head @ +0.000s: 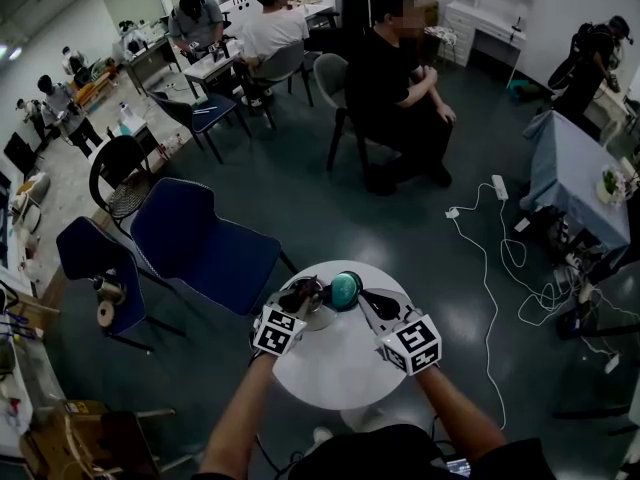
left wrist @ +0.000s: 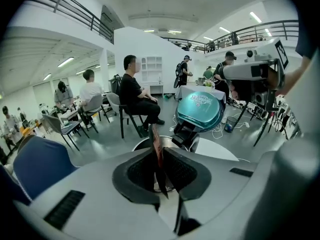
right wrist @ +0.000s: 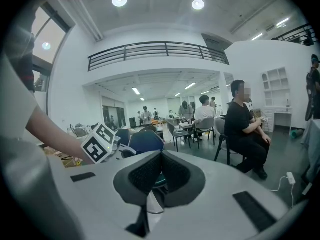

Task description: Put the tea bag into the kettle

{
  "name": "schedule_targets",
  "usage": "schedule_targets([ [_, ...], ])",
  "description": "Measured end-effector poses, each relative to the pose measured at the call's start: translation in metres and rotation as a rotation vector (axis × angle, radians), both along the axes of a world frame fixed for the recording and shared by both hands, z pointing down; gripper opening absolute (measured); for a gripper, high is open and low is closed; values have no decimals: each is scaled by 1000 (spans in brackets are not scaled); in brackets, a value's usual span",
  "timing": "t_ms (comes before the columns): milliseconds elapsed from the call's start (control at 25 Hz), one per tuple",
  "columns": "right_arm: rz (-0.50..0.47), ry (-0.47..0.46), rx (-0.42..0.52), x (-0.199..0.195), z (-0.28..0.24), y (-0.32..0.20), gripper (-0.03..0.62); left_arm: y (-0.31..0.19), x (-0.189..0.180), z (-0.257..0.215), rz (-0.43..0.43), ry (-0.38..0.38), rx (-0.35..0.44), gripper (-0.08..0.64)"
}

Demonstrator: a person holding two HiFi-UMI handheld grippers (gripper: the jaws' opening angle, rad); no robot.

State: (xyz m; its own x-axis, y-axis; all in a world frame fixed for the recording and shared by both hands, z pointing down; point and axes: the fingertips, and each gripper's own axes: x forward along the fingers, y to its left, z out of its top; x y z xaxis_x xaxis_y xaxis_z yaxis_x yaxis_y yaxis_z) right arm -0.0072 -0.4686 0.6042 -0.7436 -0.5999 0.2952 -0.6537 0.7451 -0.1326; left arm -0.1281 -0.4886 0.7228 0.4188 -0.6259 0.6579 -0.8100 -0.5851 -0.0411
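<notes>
Tea bag (left wrist: 155, 136), a thin dark reddish packet, is pinched upright between the fingers of the left gripper (left wrist: 159, 150), which are closed tightly on it. It hangs right over the open steel mouth of the kettle (left wrist: 141, 143) and has not gone in.

The kettle stands on the small round white counter (head: 340, 368). Its teal lid (left wrist: 200, 111) is tipped up on its hinge at the far side of the opening, just beyond the bag.

The right gripper (right wrist: 160, 155) comes in from the other side beside the lid. Its fingers are closed tip to tip, and teal shows through the hollow below them. I cannot tell whether they touch the lid.

In the head view both grippers crowd over the kettle. Two blue chairs (head: 195, 243) stand just left of the counter, white cables (head: 490, 268) trail over the floor to the right, and a seated person in black (head: 395, 98) is further back.
</notes>
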Motion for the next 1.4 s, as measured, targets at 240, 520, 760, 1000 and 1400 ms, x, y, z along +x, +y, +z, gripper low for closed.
schedule_targets([
  [240,-9,4,-6,-7,3,2,15,2,-5,-7,7,2,13,60],
  [520,-10,2,-16,-6,5,5,15,1,-2,-30,25,-37,66,60],
  [760,-16,6,-20,-6,8,8,15,-2,-2,-30,15,-38,62,18],
  [1000,-10,5,-24,-1,9,8,15,-3,-3,-25,6,-30,46,17],
  [1400,-5,1,-30,1,12,5,16,-4,-9,-10,-18,-32,1,17],
])
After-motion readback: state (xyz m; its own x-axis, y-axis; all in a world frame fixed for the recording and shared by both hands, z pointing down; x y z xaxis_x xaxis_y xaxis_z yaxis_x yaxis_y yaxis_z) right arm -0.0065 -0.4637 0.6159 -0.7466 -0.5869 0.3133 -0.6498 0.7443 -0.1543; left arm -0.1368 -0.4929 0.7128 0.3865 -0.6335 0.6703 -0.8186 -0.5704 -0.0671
